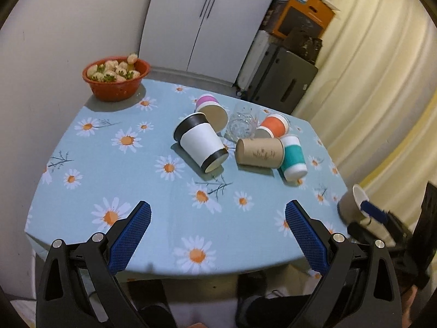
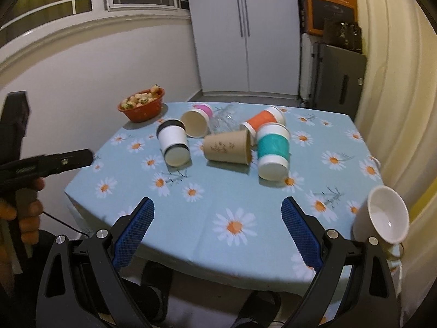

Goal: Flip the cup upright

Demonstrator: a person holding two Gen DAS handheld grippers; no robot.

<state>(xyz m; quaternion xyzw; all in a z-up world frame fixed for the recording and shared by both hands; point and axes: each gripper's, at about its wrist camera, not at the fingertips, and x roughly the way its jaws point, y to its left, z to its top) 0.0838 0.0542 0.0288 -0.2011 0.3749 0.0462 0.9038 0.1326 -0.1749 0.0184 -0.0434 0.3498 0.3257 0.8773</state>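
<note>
Several paper cups lie on their sides mid-table: a white-and-black cup (image 1: 200,143) (image 2: 174,142), a brown kraft cup (image 1: 259,153) (image 2: 227,147), a teal cup (image 1: 292,161) (image 2: 273,153), an orange cup (image 1: 274,125) (image 2: 263,119), a pink cup (image 1: 211,109) (image 2: 196,119). A clear glass (image 1: 241,123) (image 2: 222,119) lies among them. A brown cup with white inside (image 1: 352,205) (image 2: 385,214) stands tilted at the table's near right edge. My left gripper (image 1: 218,227) is open and empty above the near edge. My right gripper (image 2: 217,225) is open and empty, the tilted cup just right of it.
A red bowl of strawberries (image 1: 116,78) (image 2: 142,106) sits at the far left corner of the daisy tablecloth (image 1: 131,180) (image 2: 245,199). A white cabinet (image 2: 245,32), a dark case (image 2: 338,79) and boxes stand behind; a curtain (image 2: 396,82) hangs right.
</note>
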